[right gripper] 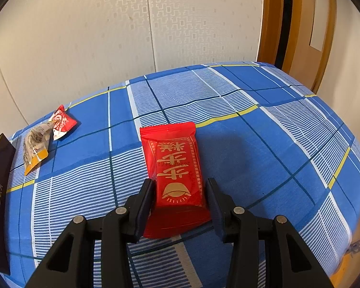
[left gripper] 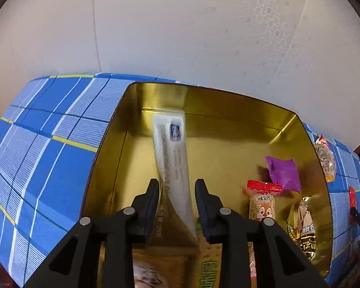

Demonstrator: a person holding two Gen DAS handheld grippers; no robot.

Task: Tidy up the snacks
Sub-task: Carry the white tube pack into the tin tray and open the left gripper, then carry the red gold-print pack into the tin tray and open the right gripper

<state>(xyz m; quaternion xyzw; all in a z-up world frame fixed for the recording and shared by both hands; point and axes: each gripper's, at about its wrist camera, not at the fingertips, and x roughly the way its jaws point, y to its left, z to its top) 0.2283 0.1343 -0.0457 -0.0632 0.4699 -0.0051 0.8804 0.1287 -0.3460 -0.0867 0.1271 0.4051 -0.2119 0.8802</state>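
A table under a blue checked cloth (right gripper: 228, 129) carries everything here. On it stands a gold tin (left gripper: 122, 144), seen from the left wrist, with the cloth showing beyond its left and right walls. Inside the tin a long white packet (left gripper: 174, 158) lies with its long axis running from the far wall toward the camera, its near end between the fingers of the left gripper (left gripper: 177, 187). The jaws stand a little apart and the pads do not seem to press on the packet, so I judge it released into the tin. By the tin's right wall lie a purple sweet (left gripper: 284, 172), a squirrel-print bar (left gripper: 262, 204) and gold-wrapped pieces (left gripper: 302, 228). In the right wrist view, a red packet (right gripper: 175, 175) lies flat on the cloth near the table's near edge, its long axis in line with the right gripper (right gripper: 180, 182). Those jaws straddle its near half, partly open; whether the pads touch its sides I cannot tell. Two small snacks (right gripper: 45, 139) lie near the table's far left corner. The right hand is nearest the red packet, so closing across its width looks like the next move.
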